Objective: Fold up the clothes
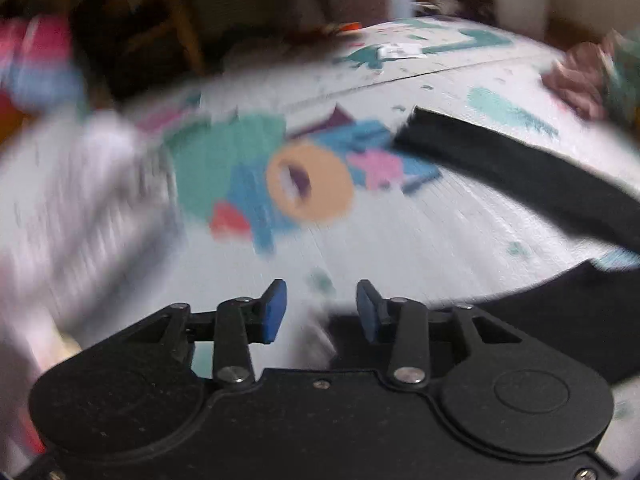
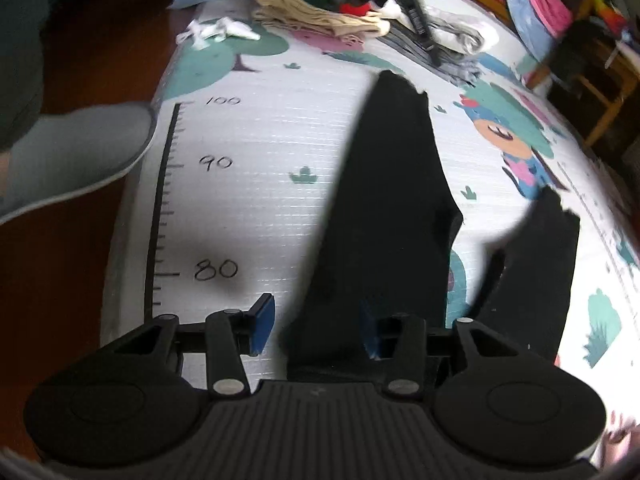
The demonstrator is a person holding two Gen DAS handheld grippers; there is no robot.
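Observation:
Black trousers lie flat on a white play mat, both legs stretching away from me, the second leg to the right. My right gripper is open, its blue pads spread over the near end of the trousers. In the blurred left wrist view a black trouser leg runs across the right side of the mat. My left gripper is open and empty above the mat, just left of more black cloth.
A pile of folded and loose clothes sits at the mat's far end, with grey garments beside it. A grey slipper rests at the mat's left edge on dark wood floor. A white garment lies at left. Wooden furniture stands right.

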